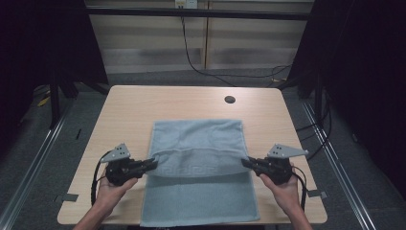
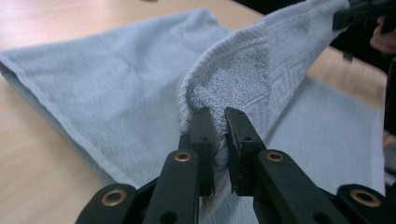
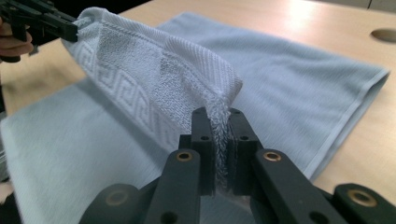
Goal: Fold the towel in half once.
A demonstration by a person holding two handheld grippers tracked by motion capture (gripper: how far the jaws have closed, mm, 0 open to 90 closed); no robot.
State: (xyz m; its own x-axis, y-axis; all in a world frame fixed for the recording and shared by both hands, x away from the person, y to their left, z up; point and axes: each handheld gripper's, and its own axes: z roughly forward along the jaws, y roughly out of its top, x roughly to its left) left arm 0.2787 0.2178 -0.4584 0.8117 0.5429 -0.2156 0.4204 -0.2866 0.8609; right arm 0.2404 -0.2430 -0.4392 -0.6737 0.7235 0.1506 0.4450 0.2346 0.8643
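Observation:
A light blue towel (image 1: 198, 139) with a key-pattern band lies on the wooden table (image 1: 139, 103), its far edge lifted and carried over the near half. My left gripper (image 1: 153, 163) is shut on the towel's left corner, and in the left gripper view the terry cloth (image 2: 243, 70) bunches between my pads at the left gripper (image 2: 219, 116). My right gripper (image 1: 245, 162) is shut on the opposite corner, and in the right gripper view the cloth (image 3: 154, 65) hangs pinched in the right gripper (image 3: 218, 116). The raised band is stretched between the two grippers above the flat part of the towel.
A round cable hole (image 1: 230, 99) sits in the table's far right area. Bare wood runs left and right of the towel. Black cables (image 1: 201, 67) trail on the floor behind the table, and metal rails (image 1: 33, 158) flank it.

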